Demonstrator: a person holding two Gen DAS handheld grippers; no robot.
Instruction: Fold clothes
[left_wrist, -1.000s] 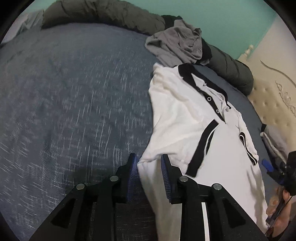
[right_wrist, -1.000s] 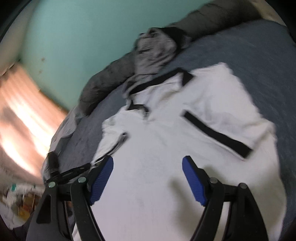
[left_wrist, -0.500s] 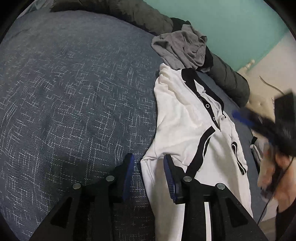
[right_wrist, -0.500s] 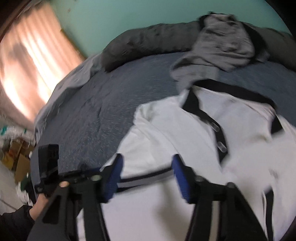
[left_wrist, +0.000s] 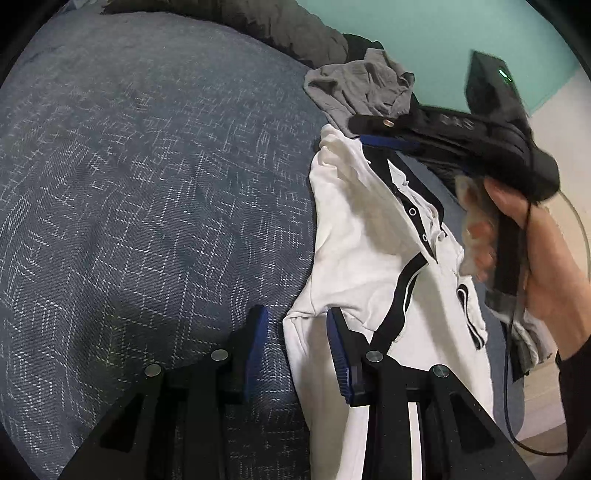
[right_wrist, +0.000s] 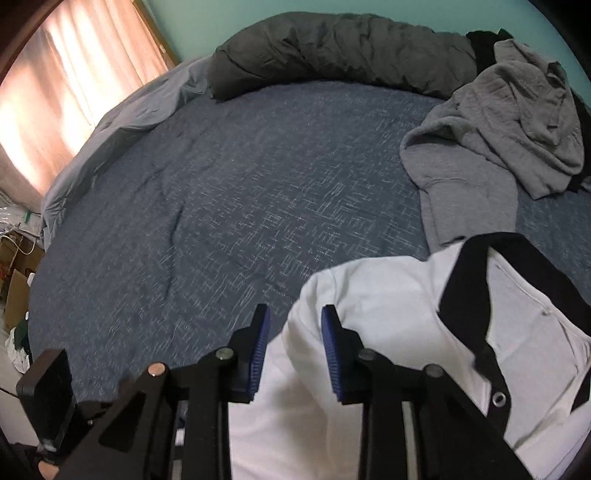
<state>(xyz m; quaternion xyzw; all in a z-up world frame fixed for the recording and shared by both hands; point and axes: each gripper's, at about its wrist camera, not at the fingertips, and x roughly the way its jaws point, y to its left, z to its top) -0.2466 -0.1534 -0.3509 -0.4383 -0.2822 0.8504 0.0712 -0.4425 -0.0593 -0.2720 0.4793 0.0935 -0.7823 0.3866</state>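
Left wrist view — both grippers' jaws parted, empty, astride white polo shirt edge; no legible writing.

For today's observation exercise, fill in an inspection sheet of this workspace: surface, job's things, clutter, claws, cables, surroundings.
Surface: blue patterned bedspread.
Job's things: white polo shirt lying flat; crumpled grey garment past its collar.
Clutter: rolled dark duvet along the far edge.
Claws: left claw open astride the shirt's side edge; right claw open at the shoulder.
Cables: black cable below the right hand.
Surroundings: teal wall, curtain.
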